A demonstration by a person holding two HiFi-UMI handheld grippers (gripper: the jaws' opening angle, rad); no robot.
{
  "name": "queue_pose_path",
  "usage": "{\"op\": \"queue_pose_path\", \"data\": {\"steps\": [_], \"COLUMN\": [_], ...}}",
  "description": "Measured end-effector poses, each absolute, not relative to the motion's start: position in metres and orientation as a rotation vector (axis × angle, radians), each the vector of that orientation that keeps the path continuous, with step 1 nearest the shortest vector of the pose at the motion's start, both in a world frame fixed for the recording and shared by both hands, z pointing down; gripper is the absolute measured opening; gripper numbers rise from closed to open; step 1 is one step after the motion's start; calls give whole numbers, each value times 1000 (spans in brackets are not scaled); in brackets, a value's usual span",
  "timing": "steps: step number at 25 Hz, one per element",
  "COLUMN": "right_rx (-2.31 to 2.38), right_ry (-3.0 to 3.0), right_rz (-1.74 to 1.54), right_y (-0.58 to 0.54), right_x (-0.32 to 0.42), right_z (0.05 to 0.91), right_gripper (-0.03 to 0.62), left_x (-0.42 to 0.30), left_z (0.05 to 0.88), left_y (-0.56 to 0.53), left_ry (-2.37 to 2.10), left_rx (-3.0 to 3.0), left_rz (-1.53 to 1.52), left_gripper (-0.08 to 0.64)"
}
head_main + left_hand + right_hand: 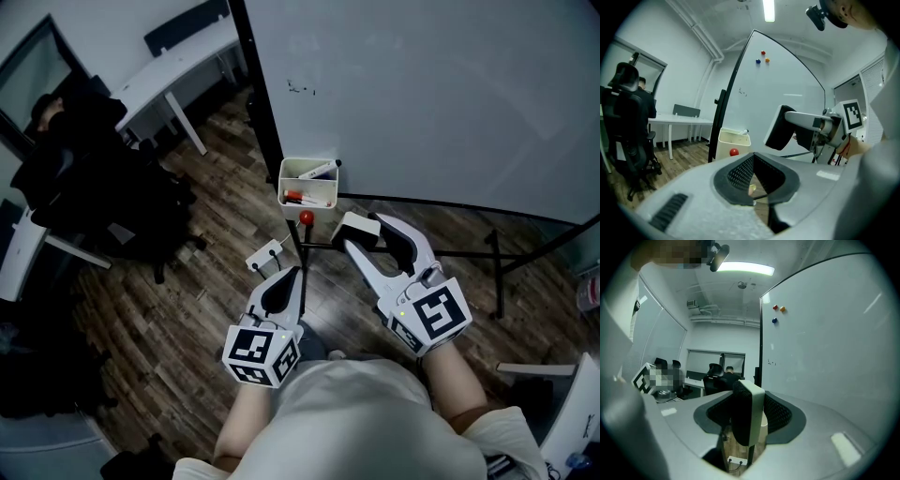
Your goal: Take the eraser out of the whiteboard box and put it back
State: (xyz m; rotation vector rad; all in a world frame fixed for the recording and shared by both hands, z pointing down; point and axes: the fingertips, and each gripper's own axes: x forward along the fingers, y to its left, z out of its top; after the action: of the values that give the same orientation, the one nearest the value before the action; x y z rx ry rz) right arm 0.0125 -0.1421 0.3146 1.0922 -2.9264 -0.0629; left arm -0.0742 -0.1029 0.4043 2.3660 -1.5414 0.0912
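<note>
Where the eraser is: out of the whiteboard box (284,180) and clamped in the fingers of my right gripper (367,234). The eraser (749,414) stands on edge there, dark felt face toward one pad, pale back toward the other.
Right fingers: they stand fairly wide because the eraser's body fills the gap. Both pads press on it and nothing else is in them.
Why that grip: I judge that pinching it across its thickness, out at the tips, leaves much of the block past the fingers. It could then go down into the box without the fingers fouling the rim.
Left fingers: my left gripper (292,278) has its tips closed together and holds nothing; only floor shows behind them. I read it as parked out of the way.
Box: just ahead of the right fingertips and a little to their left, hung at the lower corner of the whiteboard (422,94). Markers (319,170) lie inside it, and a red ball (306,217) sits just below, ahead of the left fingertips.
Step in hand: the eraser is out; the return is left to do.
Writing: none I can read. The gripper cubes carry square black-and-white patterns, the small scribble (296,87) on the board is too faint, and any print on the markers is too small.
</note>
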Motion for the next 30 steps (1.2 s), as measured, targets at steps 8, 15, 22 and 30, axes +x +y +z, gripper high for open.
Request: {"op": "queue_pose_path", "data": {"steps": [8,15,22,30], "right_rx": [1061,1032,1003,999], "right_ry": [-2938,-2957,-2975,-2978], "right_rz": [-48,-15,11,18], "right_y": [-114,-91,-74,-63], "right_x": [24,30,34,40], "right_z": [320,326,330,333], "right_gripper": [202,203,202,202], "left_x": [-63,-55,-49,-44], "left_z": [408,411,412,411], "left_y": [-81,-63,-51,-43], "left_ry": [-1561,-1572,-1586,-1597], "left_rx": [2350,2338,2325,2329], "left_rz": [86,82,79,75], "left_gripper": [-3,-3,-3,-3]}}
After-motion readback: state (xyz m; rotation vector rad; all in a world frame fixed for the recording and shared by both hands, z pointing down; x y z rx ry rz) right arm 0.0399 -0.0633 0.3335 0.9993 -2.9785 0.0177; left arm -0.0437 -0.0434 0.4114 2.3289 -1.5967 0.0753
